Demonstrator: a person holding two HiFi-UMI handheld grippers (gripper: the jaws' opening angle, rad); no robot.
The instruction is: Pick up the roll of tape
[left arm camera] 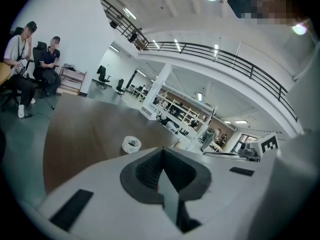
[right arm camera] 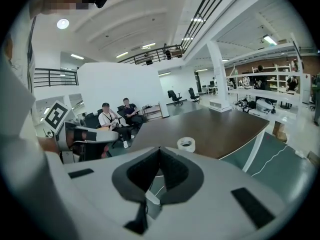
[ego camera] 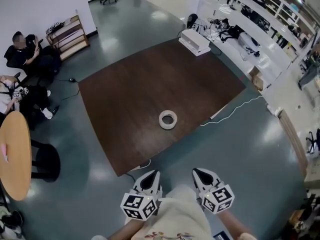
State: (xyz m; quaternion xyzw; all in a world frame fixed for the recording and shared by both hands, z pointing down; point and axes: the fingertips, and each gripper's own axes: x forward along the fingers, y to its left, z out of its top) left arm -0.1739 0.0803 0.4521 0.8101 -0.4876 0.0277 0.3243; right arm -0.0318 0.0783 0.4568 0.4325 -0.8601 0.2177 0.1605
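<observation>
A white roll of tape lies flat on the dark brown table, toward its near side. It also shows small ahead of the jaws as the tape roll in the left gripper view and the tape roll in the right gripper view. My left gripper and my right gripper hang side by side over the floor, short of the table's near edge. Both have their jaws pressed together with nothing between them. Neither touches the roll.
A white box sits at the table's far corner. A white cable trails over the floor to the right. A round wooden table and seated people are at the left. Cluttered benches line the right side.
</observation>
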